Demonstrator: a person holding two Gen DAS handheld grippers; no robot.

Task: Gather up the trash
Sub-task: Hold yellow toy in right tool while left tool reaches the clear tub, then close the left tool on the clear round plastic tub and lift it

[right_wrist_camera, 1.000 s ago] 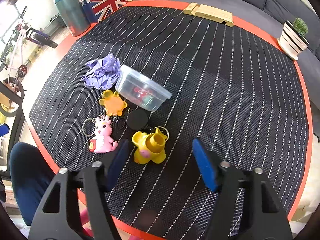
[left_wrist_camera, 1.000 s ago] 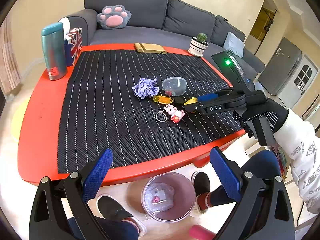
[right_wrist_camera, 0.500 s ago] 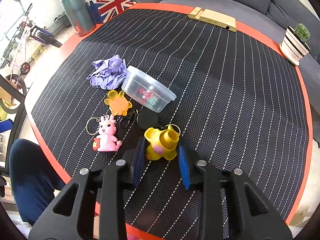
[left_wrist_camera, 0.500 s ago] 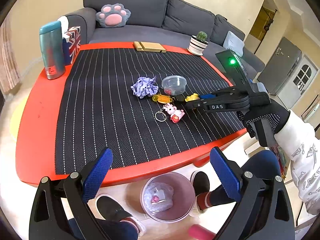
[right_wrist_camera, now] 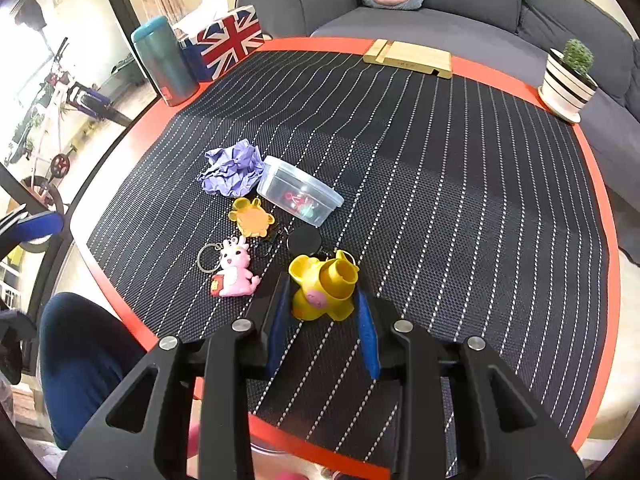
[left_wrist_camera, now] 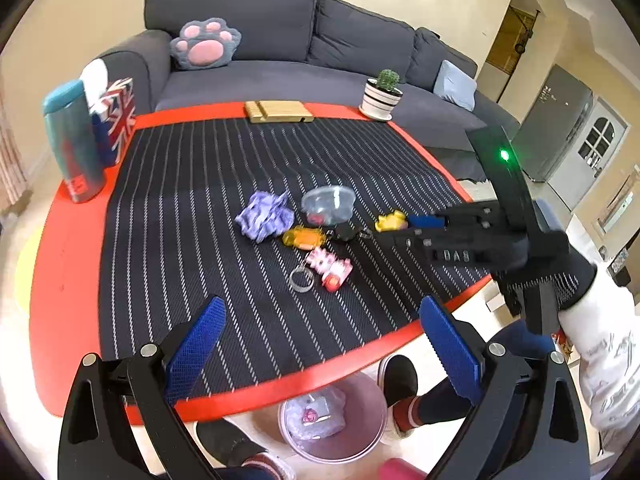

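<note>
Sofa [left_wrist_camera: 280, 40]: grey, behind everything, a paw cushion on it
Worktop [left_wrist_camera: 72, 248]: red, round-edged, covered by a black pinstriped mat [right_wrist_camera: 440, 200]
Bin [left_wrist_camera: 332, 420]: pinkish, on the floor below the near worktop edge, some wrapped scraps already inside
Left hand-held gripper [left_wrist_camera: 324, 348]: pads spread wide, holding nothing, hovering over the near edge above the bin
Right hand-held gripper [right_wrist_camera: 324, 320]: blue pads drawn in on either side of the yellow toy keychain [right_wrist_camera: 324, 286]; they look to be touching its flanks, so I judge the pinch made or nearly made
Crumpled purple paper [right_wrist_camera: 234, 168]: the clearest piece of trash, lying on the mat touching the clear lidded tub [right_wrist_camera: 300, 196]
Other small things: orange keychain [right_wrist_camera: 252, 218], pink keychain [right_wrist_camera: 234, 268] and a black round tag [right_wrist_camera: 306, 238], all close beside the yellow toy
Doing the step well: squeeze low on the toy's body, not its ring; lift straight up so the neighbouring tag and its ring, which may be linked or touching, do not drag along; only then carry toward the bin
Risk: the toy is rounded and could squirt out of a shallow pinch
</note>
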